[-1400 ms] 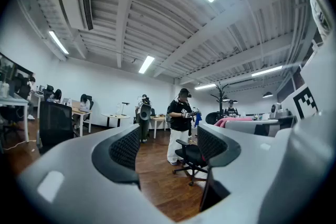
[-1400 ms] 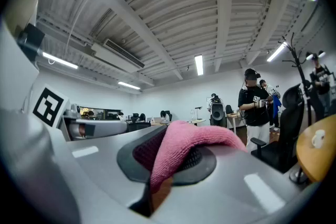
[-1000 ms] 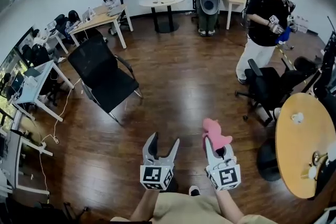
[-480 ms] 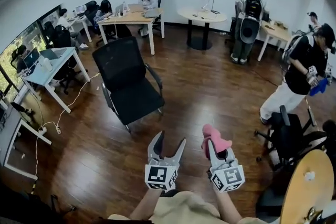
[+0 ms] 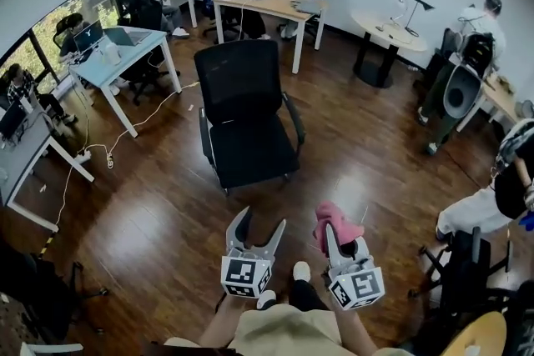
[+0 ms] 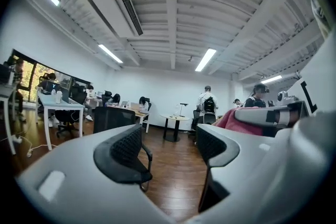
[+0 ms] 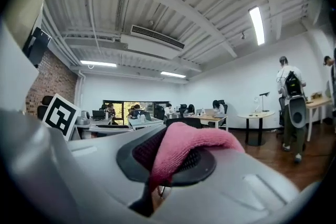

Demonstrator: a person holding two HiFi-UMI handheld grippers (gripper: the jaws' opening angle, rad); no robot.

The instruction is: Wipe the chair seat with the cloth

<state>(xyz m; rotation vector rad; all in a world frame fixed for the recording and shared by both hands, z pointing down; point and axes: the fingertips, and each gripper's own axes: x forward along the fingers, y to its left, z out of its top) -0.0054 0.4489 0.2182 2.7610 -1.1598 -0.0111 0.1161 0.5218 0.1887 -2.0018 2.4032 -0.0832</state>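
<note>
A black office chair (image 5: 247,114) stands on the wooden floor ahead of me, its seat (image 5: 253,151) bare and facing me. My right gripper (image 5: 335,229) is shut on a pink cloth (image 5: 335,222), held in the air well short of the chair; the pink cloth (image 7: 189,148) bulges over the jaws in the right gripper view. My left gripper (image 5: 258,227) hangs open and empty beside it. In the left gripper view the left gripper (image 6: 169,147) frames the chair (image 6: 113,119) far off, and the cloth (image 6: 239,120) shows at the right.
Desks with seated people line the back and left (image 5: 117,37). A round table (image 5: 386,36) with a lamp stands at the back right. A person with a backpack (image 5: 463,79) stands at the right, and another chair (image 5: 463,279) sits at the lower right.
My view has swung so the chair now sits straight ahead and closer, its seat toward me. Both grippers keep the same pose, the right still holding the cloth.
</note>
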